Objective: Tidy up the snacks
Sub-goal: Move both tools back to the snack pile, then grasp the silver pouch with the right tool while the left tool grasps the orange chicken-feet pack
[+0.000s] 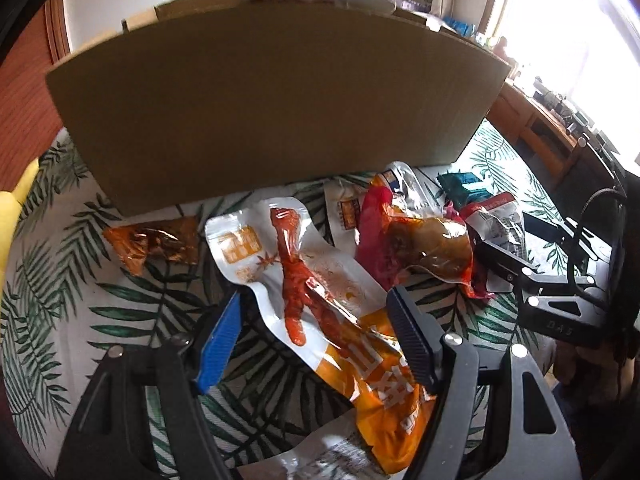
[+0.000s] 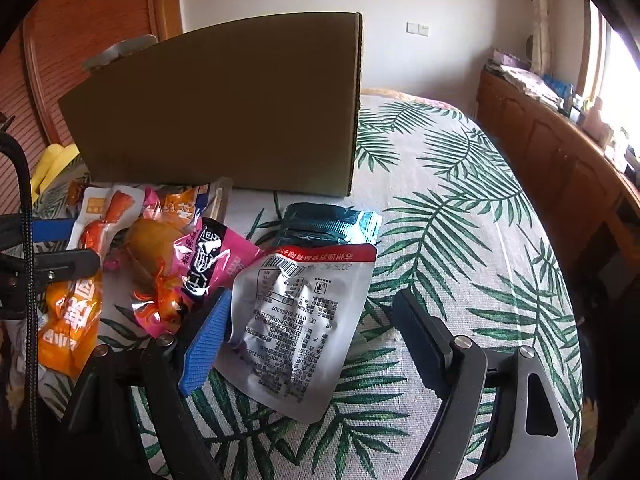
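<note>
We see a crinkled orange foil sachet (image 1: 154, 246), then our left tongs (image 1: 316, 336) gaping around a glossy chicken-foot pouch (image 1: 304, 276), gripping nothing; right tongs (image 2: 316, 328) open over a silver printed pouch (image 2: 296, 320). A matte cardboard box (image 1: 276, 108) stands behind on the palm-leaf cloth (image 2: 460, 208); wooden cabinets (image 2: 560, 160) line the window
</note>
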`<action>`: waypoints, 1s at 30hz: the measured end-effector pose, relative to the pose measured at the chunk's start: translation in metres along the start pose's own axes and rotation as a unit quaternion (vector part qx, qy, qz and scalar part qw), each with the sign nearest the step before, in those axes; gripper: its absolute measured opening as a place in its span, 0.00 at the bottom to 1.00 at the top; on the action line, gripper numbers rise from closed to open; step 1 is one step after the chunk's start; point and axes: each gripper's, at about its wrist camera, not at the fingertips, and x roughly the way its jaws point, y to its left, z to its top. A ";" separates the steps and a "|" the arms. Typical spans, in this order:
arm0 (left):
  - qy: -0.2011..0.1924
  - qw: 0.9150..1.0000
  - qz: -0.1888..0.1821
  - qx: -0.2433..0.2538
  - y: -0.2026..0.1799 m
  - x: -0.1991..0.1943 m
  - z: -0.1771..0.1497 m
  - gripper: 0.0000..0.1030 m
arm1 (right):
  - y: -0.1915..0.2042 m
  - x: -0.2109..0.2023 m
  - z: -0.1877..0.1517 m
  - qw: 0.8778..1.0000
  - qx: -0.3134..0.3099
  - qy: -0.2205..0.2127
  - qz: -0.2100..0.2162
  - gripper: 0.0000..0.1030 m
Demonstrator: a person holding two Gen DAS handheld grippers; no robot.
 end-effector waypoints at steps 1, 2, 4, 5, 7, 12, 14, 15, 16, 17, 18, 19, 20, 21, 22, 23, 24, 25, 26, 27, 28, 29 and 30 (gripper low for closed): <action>0.004 1.000 -0.001 -0.002 -0.001 0.001 0.001 0.71 | 0.001 0.000 0.000 1.000 -0.001 0.000 -0.001 0.81; 0.006 1.000 -0.002 -0.003 -0.001 0.002 0.002 0.71 | 0.001 0.000 0.000 1.000 -0.001 0.000 -0.002 0.81; 0.012 1.000 -0.003 -0.003 -0.004 0.004 0.005 0.71 | 0.001 -0.001 0.000 1.000 -0.001 -0.001 -0.002 0.81; 0.016 1.000 -0.004 -0.004 -0.005 0.008 0.006 0.71 | 0.002 -0.002 -0.001 1.000 -0.001 -0.002 -0.002 0.80; 0.023 1.000 -0.007 -0.006 -0.006 0.011 0.008 0.71 | 0.002 -0.002 -0.001 1.000 -0.002 -0.002 -0.003 0.80; 0.025 1.000 0.006 0.000 -0.014 0.018 0.014 0.72 | 0.003 -0.003 -0.001 1.000 -0.003 -0.002 -0.005 0.80; 0.023 1.000 0.006 -0.002 -0.016 0.020 0.015 0.71 | 0.003 -0.004 -0.001 1.000 -0.004 -0.003 -0.006 0.80; 0.022 1.000 0.006 -0.002 -0.016 0.021 0.016 0.69 | 0.004 -0.004 -0.001 1.000 -0.004 -0.002 -0.007 0.80; 0.018 1.000 0.008 -0.002 -0.016 0.021 0.017 0.66 | 0.004 -0.004 -0.001 1.000 -0.004 -0.002 -0.007 0.80; 0.015 1.000 0.009 0.000 -0.016 0.022 0.017 0.65 | 0.005 -0.004 -0.001 1.000 -0.005 -0.002 -0.008 0.80; 0.013 1.000 0.009 0.001 -0.016 0.022 0.018 0.64 | 0.005 -0.004 -0.001 1.000 -0.006 -0.002 -0.008 0.80; 0.012 1.000 0.008 0.001 -0.015 0.023 0.018 0.63 | 0.006 -0.004 -0.001 1.000 -0.007 -0.002 -0.008 0.80; 0.008 1.000 0.008 0.000 -0.014 0.022 0.019 0.60 | 0.007 -0.004 -0.001 1.000 -0.007 -0.002 -0.009 0.80; 0.005 1.000 0.009 -0.001 -0.013 0.021 0.020 0.57 | 0.008 -0.004 -0.001 1.000 -0.009 -0.002 -0.010 0.80; 0.002 1.000 0.010 -0.002 -0.012 0.019 0.020 0.56 | 0.008 -0.004 -0.001 1.000 -0.010 -0.002 -0.011 0.80; 0.001 1.000 0.008 -0.004 -0.010 0.018 0.021 0.54 | 0.009 -0.004 -0.001 1.000 -0.011 -0.001 -0.012 0.80; -0.002 1.000 0.007 -0.004 -0.008 0.016 0.020 0.52 | 0.009 -0.004 -0.001 1.000 -0.012 -0.001 -0.013 0.80; -0.005 1.000 0.005 -0.001 -0.008 0.015 0.021 0.51 | 0.010 -0.004 -0.001 1.000 -0.013 -0.001 -0.014 0.80; -0.008 1.000 0.005 0.001 -0.007 0.013 0.021 0.49 | 0.010 -0.004 -0.001 1.000 -0.013 -0.001 -0.015 0.80; -0.011 1.000 0.004 0.000 -0.004 0.010 0.021 0.48 | 0.010 -0.004 -0.001 1.000 -0.013 -0.001 -0.016 0.80; -0.014 1.000 0.003 -0.001 -0.002 0.008 0.021 0.48 | 0.010 -0.004 -0.001 1.000 -0.013 -0.001 -0.016 0.80; -0.017 1.000 0.002 -0.003 0.000 0.007 0.021 0.47 | 0.010 -0.004 -0.001 1.000 -0.013 -0.001 -0.016 0.80; -0.019 1.000 0.000 -0.005 0.002 0.007 0.022 0.47 | 0.010 -0.005 -0.001 1.000 -0.014 -0.001 -0.017 0.80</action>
